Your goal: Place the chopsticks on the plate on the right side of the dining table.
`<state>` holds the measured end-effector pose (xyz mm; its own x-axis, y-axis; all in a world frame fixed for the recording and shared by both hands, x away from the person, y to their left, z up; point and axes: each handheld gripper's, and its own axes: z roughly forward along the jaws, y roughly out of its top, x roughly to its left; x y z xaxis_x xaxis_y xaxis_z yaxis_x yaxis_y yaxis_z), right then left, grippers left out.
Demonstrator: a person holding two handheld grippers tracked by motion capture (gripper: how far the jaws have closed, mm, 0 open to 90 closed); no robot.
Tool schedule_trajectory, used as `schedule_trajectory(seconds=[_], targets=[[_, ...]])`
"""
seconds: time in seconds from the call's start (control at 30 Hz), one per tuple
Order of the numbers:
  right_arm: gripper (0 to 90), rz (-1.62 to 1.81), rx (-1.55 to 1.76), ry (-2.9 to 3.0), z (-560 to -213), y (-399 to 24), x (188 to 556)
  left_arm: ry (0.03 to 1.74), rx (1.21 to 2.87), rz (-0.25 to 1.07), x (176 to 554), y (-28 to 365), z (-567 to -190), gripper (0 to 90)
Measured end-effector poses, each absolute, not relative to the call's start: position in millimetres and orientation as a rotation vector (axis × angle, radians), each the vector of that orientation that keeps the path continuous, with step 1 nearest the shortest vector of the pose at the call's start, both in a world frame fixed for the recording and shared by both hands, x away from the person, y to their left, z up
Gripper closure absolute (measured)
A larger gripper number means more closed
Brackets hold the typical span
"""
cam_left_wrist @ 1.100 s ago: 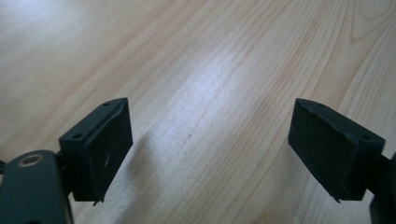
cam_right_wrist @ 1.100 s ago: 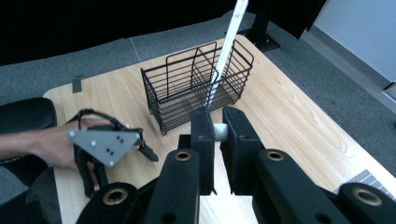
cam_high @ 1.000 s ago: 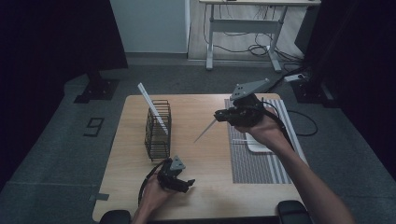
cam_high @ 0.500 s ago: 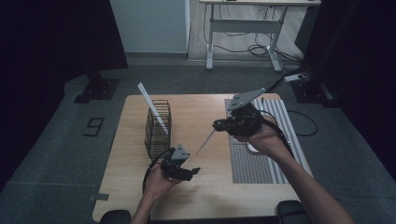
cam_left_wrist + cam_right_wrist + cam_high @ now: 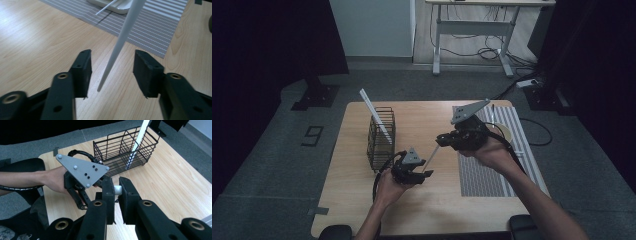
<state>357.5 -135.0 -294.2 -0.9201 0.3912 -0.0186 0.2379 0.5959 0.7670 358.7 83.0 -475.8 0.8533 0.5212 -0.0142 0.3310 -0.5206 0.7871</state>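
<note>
Three white sticks [image 5: 431, 158], one basket [image 5: 381, 140]

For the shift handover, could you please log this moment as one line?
right gripper: shut on white chopstick | left gripper: jaws just closing around its tip, not touching | wire basket: holds another stick

A fixed camera looks forward and down from above the person's side of the wooden table [image 5: 362, 210], taking in the floor beyond. A second camera rides the left gripper [image 5: 111, 72], close over the tabletop, facing the striped mat [image 5: 160, 22]. A third rides the right gripper [image 5: 116, 192], facing the wire basket [image 5: 125, 150]. All share the white stick [image 5: 431, 157] and tabletop.
</note>
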Motion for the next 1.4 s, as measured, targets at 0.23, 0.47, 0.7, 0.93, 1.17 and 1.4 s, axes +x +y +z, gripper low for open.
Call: schedule_trajectory(seconds=[0.23,0.47,0.7,0.93,1.17,1.4], targets=[[82.3,1.232,0.530,2.654,-298,-132,360,0.594,2.128,0.270,360,82,-475,69.6],[82.1,1.243,0.547,2.666,-300,-132,363,0.506,2.147,0.264,356,81,-474,83.1],[76.0,1.167,0.561,2.618,-304,-131,366,0.459,2.183,0.234,354,77,-476,85.7],[42.2,0.987,0.534,2.491,-316,-121,362,0.456,2.205,0.218,354,77,-473,85.8],[25.7,0.984,0.575,2.429,-325,-126,367,0.445,2.230,0.219,352,78,-466,85.9],[19.4,1.018,0.663,2.392,-332,-146,373,0.432,2.235,0.217,352,80,-460,85.8]])
